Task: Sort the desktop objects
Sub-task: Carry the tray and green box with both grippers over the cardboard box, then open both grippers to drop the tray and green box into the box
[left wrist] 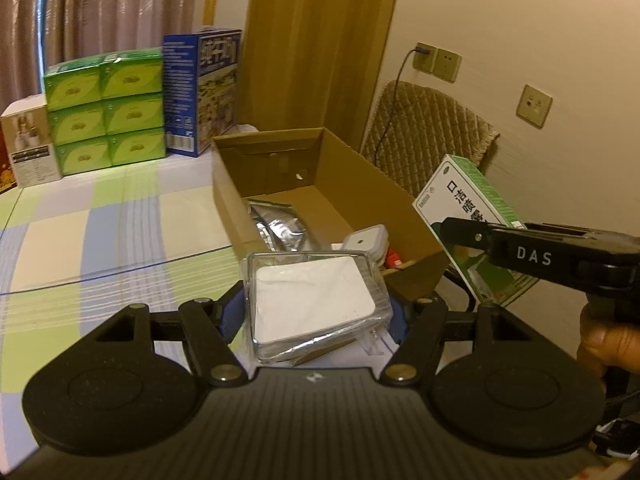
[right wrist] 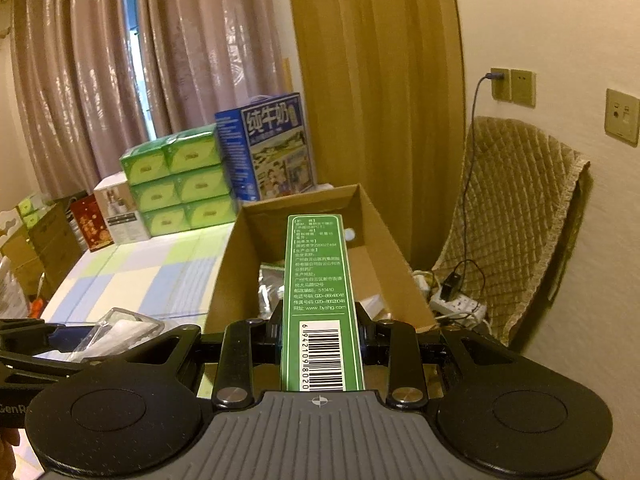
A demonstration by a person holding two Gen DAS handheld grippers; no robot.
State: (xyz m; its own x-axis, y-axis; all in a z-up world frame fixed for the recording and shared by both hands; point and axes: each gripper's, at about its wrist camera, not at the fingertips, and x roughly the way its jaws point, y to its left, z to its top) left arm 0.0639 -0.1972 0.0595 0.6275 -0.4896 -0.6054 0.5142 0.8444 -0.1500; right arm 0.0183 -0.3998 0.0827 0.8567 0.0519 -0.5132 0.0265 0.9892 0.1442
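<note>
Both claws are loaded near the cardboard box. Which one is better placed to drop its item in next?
Right, probably. The right claw holds the green carton pointing over the cardboard box's open interior. The left claw holds the clear case just short of the box's near edge.

Left gripper [left wrist: 316, 312] has a clear plastic case [left wrist: 316, 304] clamped, cardboard box [left wrist: 360, 184] right ahead, green carton [left wrist: 476, 224] off to its right.

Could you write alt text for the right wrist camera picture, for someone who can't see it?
The right claw grips a slim green box with a barcode, held above an open cardboard box on a checked tablecloth.
</note>
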